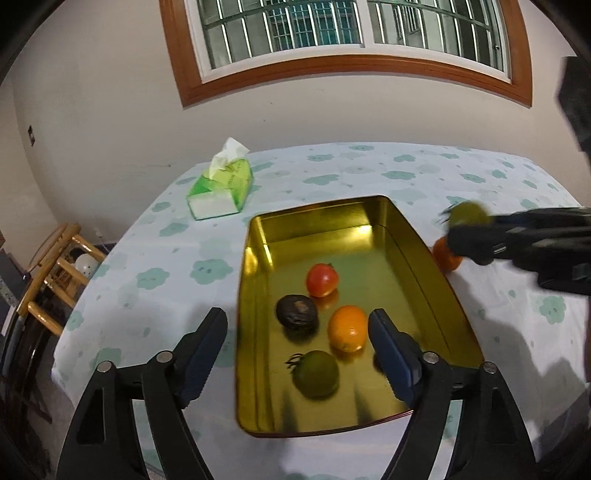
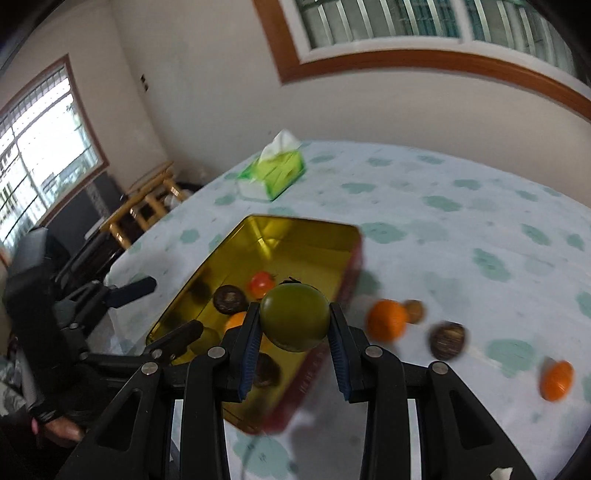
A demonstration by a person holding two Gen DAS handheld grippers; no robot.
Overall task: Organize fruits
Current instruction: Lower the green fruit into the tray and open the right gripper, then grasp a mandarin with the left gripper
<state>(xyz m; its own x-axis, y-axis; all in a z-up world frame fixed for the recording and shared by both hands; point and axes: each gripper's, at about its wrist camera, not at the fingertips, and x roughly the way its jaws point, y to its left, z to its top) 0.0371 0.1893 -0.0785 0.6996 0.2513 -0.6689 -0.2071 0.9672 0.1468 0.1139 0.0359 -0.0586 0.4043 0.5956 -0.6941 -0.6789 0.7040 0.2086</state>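
- Gold tray (image 1: pixel 424 266) sits central on the table as the collecting bin, already holding four fruits.
- Left gripper (image 1: pixel 297 338) hovers over the tray's 6 o'clock edge, jaws spread, empty.
- Right gripper (image 2: pixel 293 321), jaws clamped on a green tomato (image 2: pixel 294 317), carries it above the tray's 3 o'clock rim, probably for release.

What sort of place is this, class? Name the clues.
Probably a home dining room: a table under a flowered tablecloth, a tissue pack, a barred, wood-framed window and a wooden stool.
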